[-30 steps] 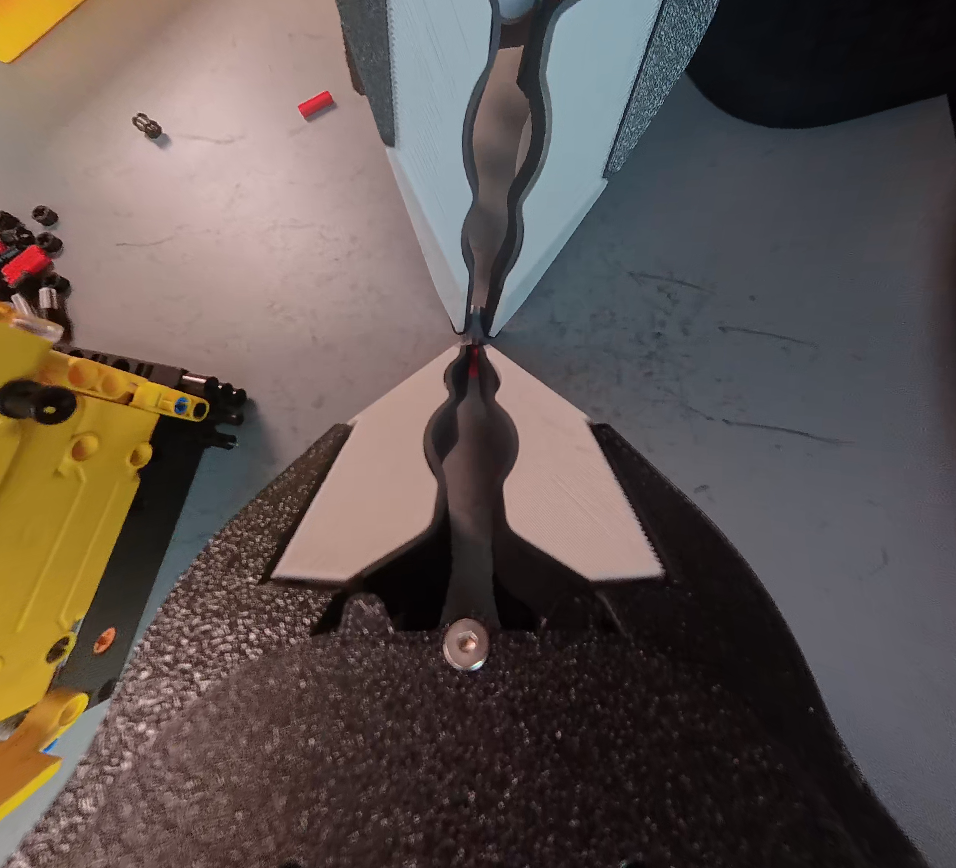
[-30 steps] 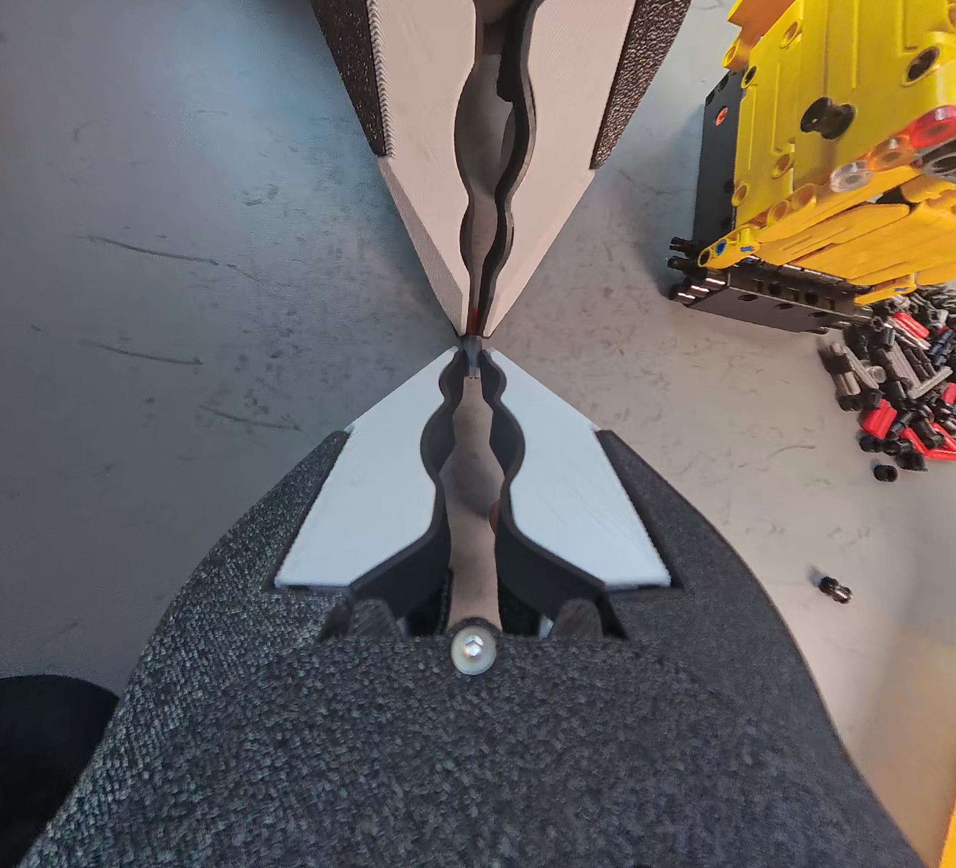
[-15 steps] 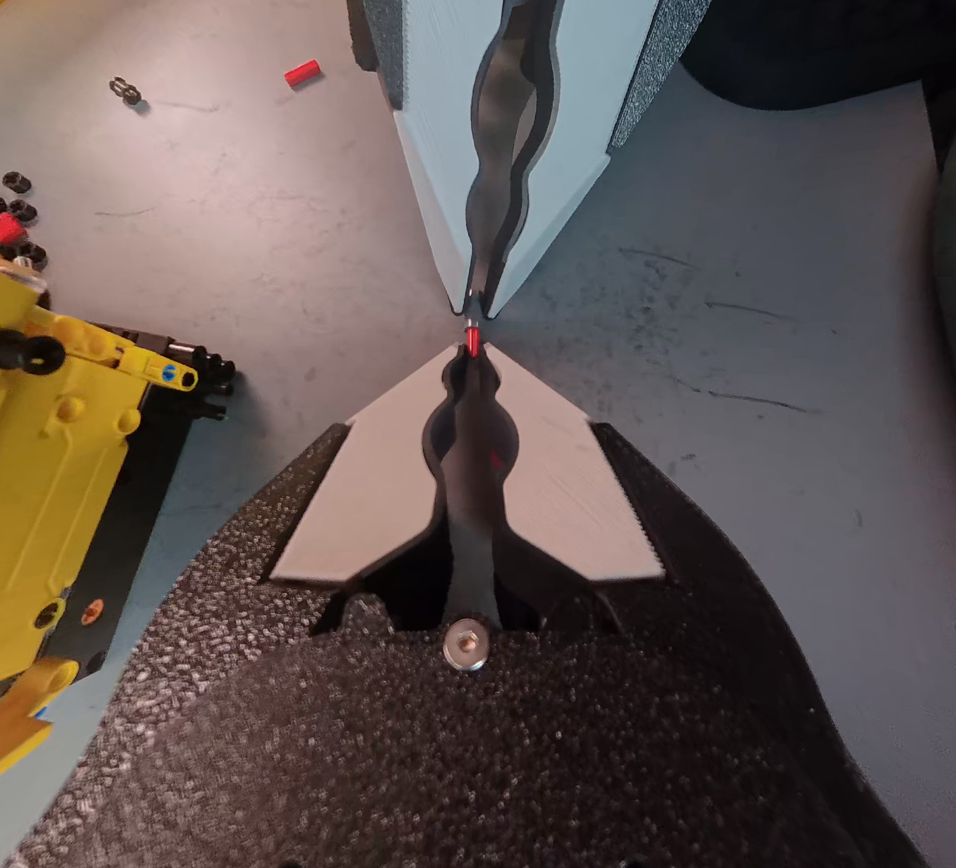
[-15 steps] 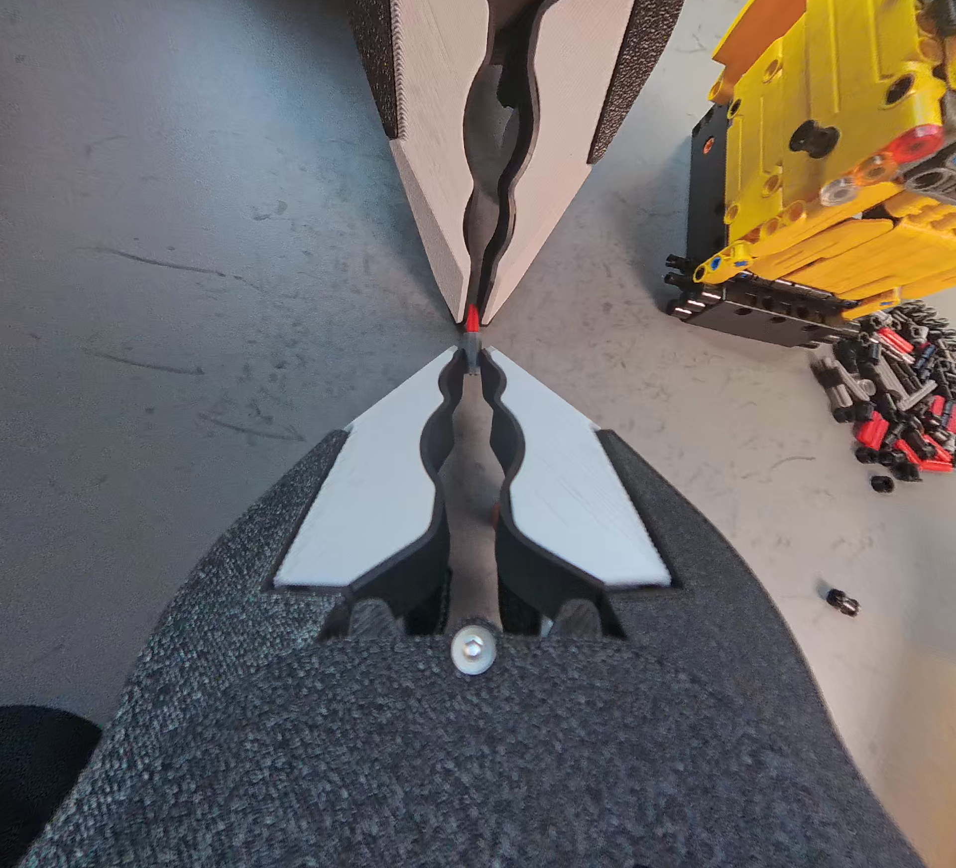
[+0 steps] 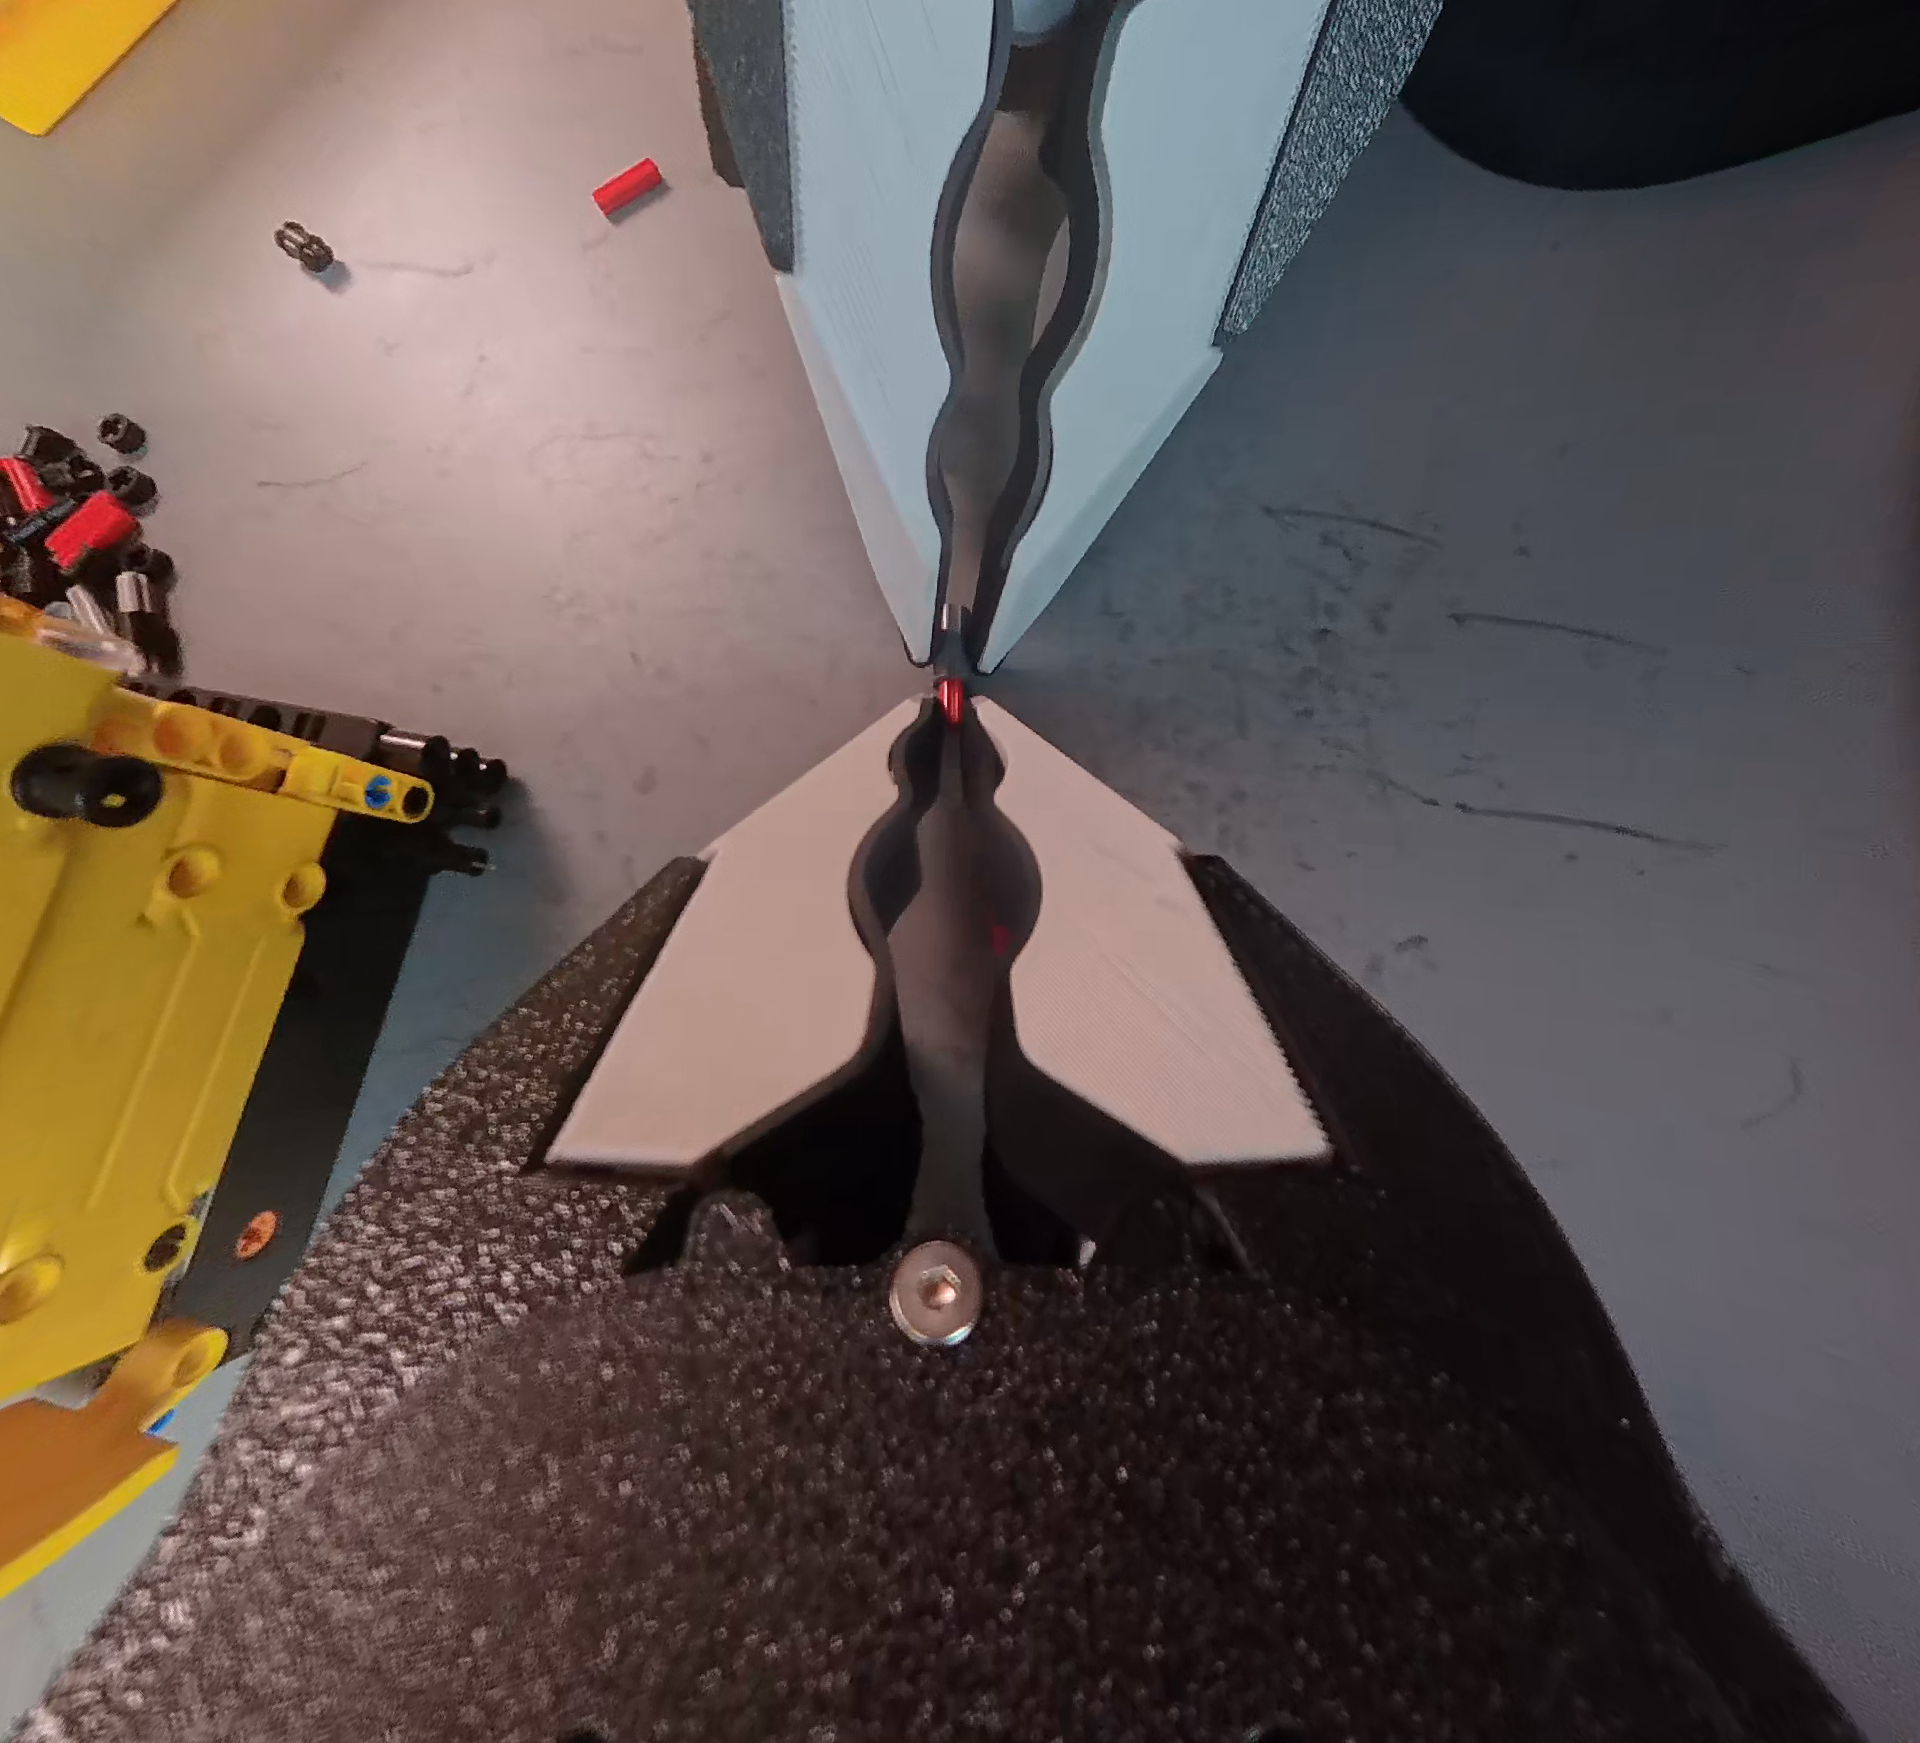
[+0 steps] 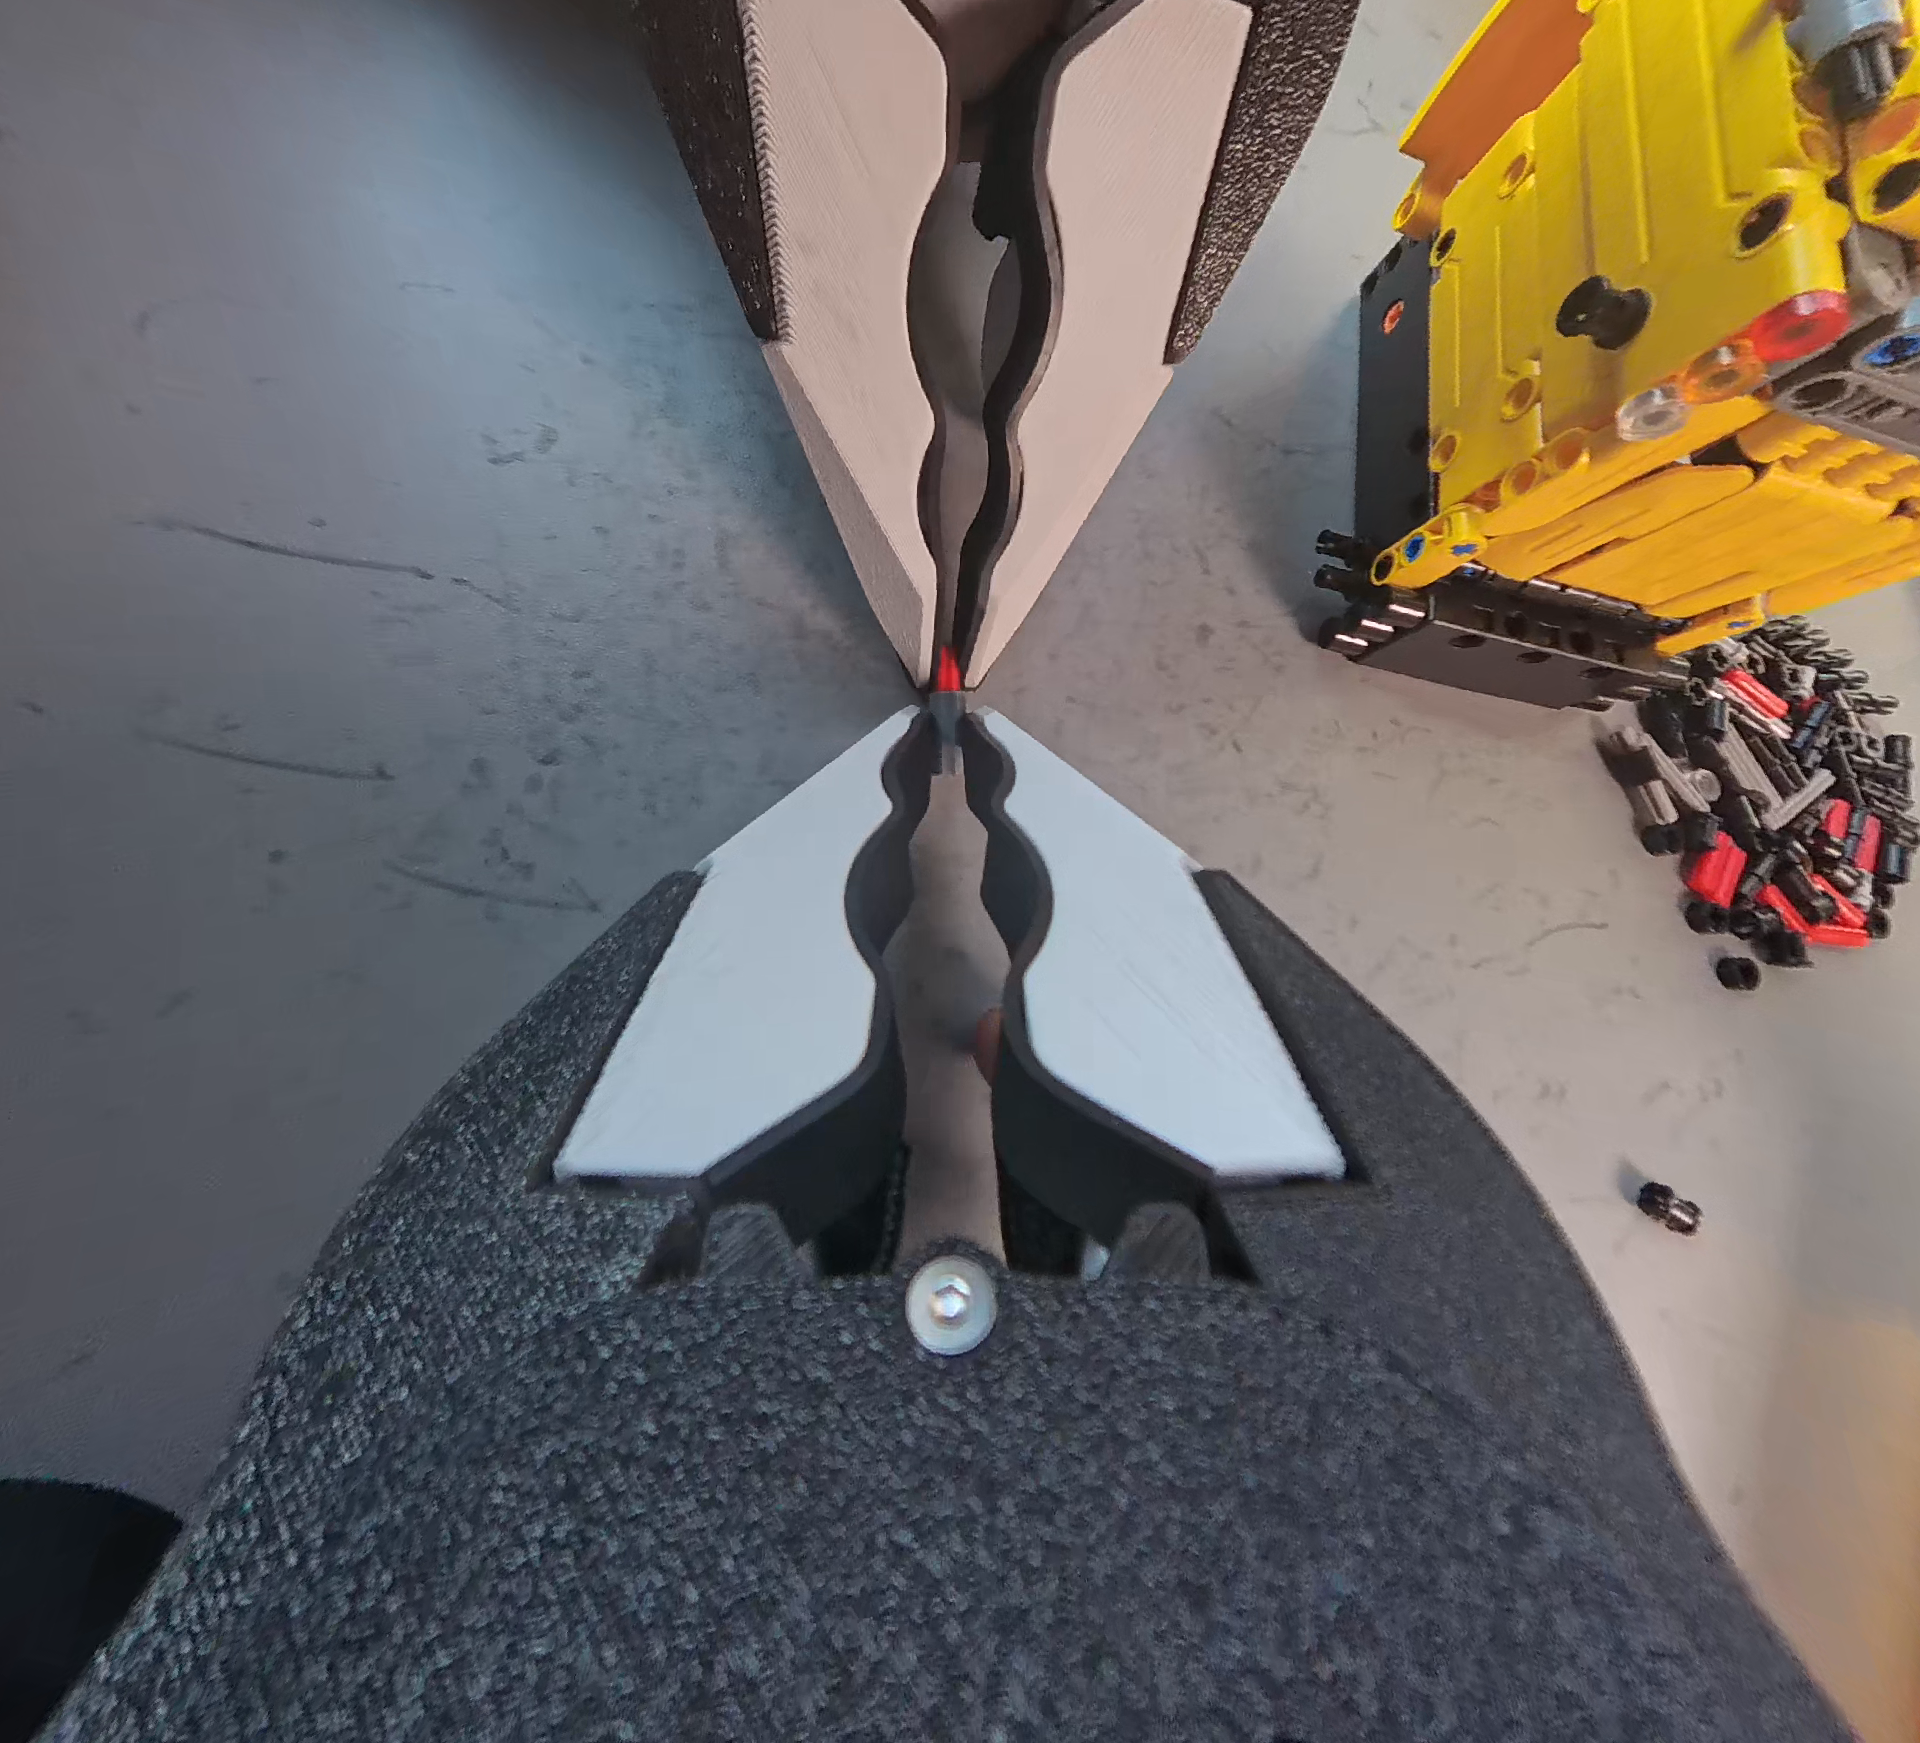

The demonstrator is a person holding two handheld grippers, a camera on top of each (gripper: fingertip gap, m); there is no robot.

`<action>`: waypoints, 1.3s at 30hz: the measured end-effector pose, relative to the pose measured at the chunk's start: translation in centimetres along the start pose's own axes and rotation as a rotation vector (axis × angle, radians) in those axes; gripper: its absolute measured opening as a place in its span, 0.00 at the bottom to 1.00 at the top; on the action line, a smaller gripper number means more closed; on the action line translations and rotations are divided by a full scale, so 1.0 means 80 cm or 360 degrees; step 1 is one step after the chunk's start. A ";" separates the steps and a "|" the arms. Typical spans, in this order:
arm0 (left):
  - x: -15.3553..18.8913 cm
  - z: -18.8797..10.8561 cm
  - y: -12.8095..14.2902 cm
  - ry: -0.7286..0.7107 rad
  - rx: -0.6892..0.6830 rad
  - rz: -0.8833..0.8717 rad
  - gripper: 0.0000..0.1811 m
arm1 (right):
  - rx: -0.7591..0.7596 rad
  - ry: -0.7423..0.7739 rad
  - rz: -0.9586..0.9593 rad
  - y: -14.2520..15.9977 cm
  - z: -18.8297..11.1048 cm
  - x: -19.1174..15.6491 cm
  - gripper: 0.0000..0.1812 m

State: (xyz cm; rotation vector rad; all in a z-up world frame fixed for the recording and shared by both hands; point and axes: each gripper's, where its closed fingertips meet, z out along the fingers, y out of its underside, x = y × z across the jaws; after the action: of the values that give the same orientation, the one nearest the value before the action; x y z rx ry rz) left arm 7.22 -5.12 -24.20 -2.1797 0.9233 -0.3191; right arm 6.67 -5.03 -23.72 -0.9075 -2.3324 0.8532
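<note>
1. Red pin (image 5: 948, 696) is sitting pinched in the pressed-together left gripper (image 5: 948, 725), tip to tip with the right gripper (image 6: 943, 725), which is clamping a grey connector (image 6: 943, 719).
2. Keeping both pieces on one axis while pushing looks wisest.
3. Yellow brick model (image 5: 125, 966) is lying at 9 o'clock.
4. Half a second earlier, more red was showing between the tips.

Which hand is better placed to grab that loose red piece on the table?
Probably right: the loose red piece lies beside the right tool, farther from the left tool. But right is shut on a grey pin, left on a red pin.
</note>
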 end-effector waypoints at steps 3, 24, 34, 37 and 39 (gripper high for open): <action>0.000 0.000 0.000 -0.0003 -0.0001 0.0008 0.00 | 0.0003 0.0000 0.0001 -0.001 0.000 -0.001 0.01; -0.051 -0.100 -0.085 0.0245 0.1154 -0.0899 0.02 | 0.0533 0.0962 -0.0189 -0.092 -0.074 0.080 0.12; -0.043 -0.104 -0.098 0.0639 0.1355 -0.1279 0.01 | 0.0536 0.1082 -0.0286 -0.111 -0.067 0.078 0.19; -0.039 -0.104 -0.097 0.0729 0.1353 -0.1331 0.01 | 0.0534 0.1027 -0.0316 -0.110 -0.065 0.073 0.16; -0.035 -0.104 -0.097 0.0824 0.1343 -0.1366 0.01 | 0.0541 0.0995 -0.0349 -0.110 -0.066 0.069 0.16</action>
State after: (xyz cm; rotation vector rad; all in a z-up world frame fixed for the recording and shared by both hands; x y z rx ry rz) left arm 5.31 -3.98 -12.67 -1.5614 -0.0338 -1.4353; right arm 2.69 -4.22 -12.81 -0.6380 -1.6485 0.7138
